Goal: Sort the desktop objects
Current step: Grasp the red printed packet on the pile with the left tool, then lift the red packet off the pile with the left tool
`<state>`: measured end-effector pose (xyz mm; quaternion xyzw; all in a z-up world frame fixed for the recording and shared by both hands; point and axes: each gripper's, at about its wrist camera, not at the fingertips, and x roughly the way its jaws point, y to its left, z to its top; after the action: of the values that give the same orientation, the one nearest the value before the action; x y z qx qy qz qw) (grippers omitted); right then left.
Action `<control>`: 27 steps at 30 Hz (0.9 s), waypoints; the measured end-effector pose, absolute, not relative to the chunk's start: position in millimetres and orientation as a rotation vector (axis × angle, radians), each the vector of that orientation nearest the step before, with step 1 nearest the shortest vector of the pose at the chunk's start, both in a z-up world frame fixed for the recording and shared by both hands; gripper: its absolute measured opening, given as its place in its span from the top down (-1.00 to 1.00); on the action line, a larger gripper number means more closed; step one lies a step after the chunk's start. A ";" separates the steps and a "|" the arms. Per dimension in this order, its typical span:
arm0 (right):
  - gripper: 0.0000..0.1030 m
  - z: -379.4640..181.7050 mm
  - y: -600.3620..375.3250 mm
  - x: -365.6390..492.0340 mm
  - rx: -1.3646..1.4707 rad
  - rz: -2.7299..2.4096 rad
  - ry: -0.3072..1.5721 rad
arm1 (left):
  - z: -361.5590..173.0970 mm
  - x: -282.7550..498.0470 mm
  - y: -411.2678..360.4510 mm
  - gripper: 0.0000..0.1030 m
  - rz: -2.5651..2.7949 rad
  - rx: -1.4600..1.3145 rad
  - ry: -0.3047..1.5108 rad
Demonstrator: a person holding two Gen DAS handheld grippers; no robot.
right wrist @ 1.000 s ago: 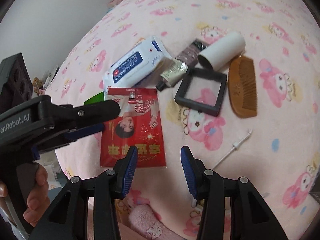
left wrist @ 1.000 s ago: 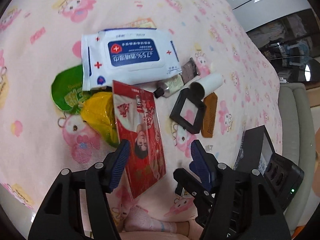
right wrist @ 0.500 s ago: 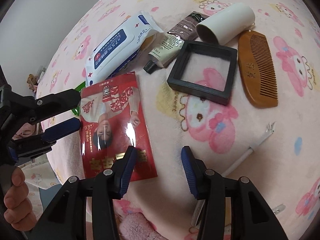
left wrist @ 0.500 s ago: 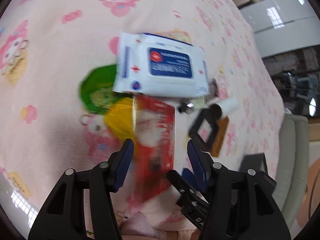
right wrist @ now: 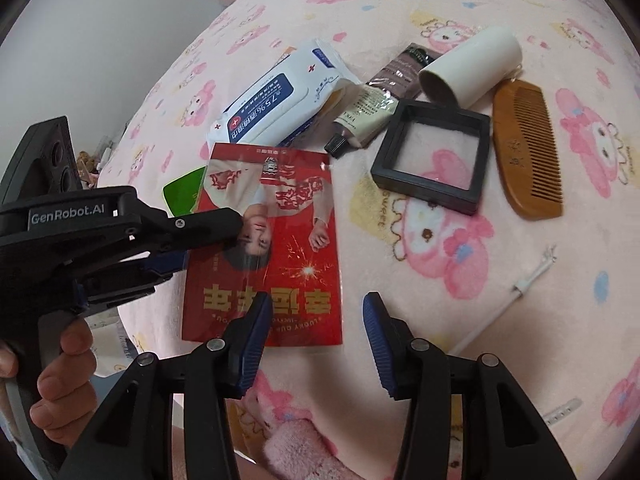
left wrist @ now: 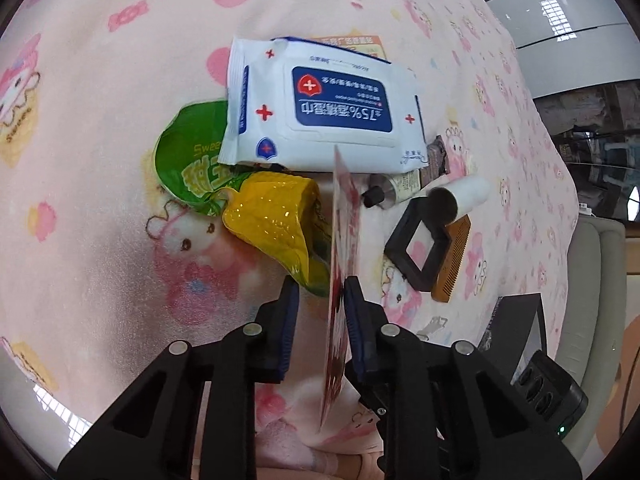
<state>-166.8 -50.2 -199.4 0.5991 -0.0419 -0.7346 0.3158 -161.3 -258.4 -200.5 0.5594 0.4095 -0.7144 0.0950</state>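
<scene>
Crowding the red packet point(right wrist: 267, 248): wipes point(right wrist: 276, 98), frame point(right wrist: 432, 158).

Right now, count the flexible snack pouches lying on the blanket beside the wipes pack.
2. The green pouch lies partly under the wipes pack; the yellow pouch lies against it, beside the red card. More may be hidden underneath.

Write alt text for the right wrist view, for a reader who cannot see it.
The left gripper, held in a person's hand, pinches the edge of a red packet lying on a pink cartoon-print blanket. The right gripper hovers open at the packet's near edge. Behind lie a wet-wipes pack, cream tube, black square frame, white cylinder and wooden comb.
</scene>
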 end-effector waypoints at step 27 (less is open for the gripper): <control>0.15 -174.4 16.4 -189.0 1.554 -2.119 -0.198 | -194.2 -189.2 -197.7 0.62 -2.311 1.731 1.253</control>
<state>-189.0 16.4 -174.4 0.5709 -0.0727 -0.7784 0.2507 -189.2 -197.7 -194.2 0.5500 0.3981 -0.7342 -0.0027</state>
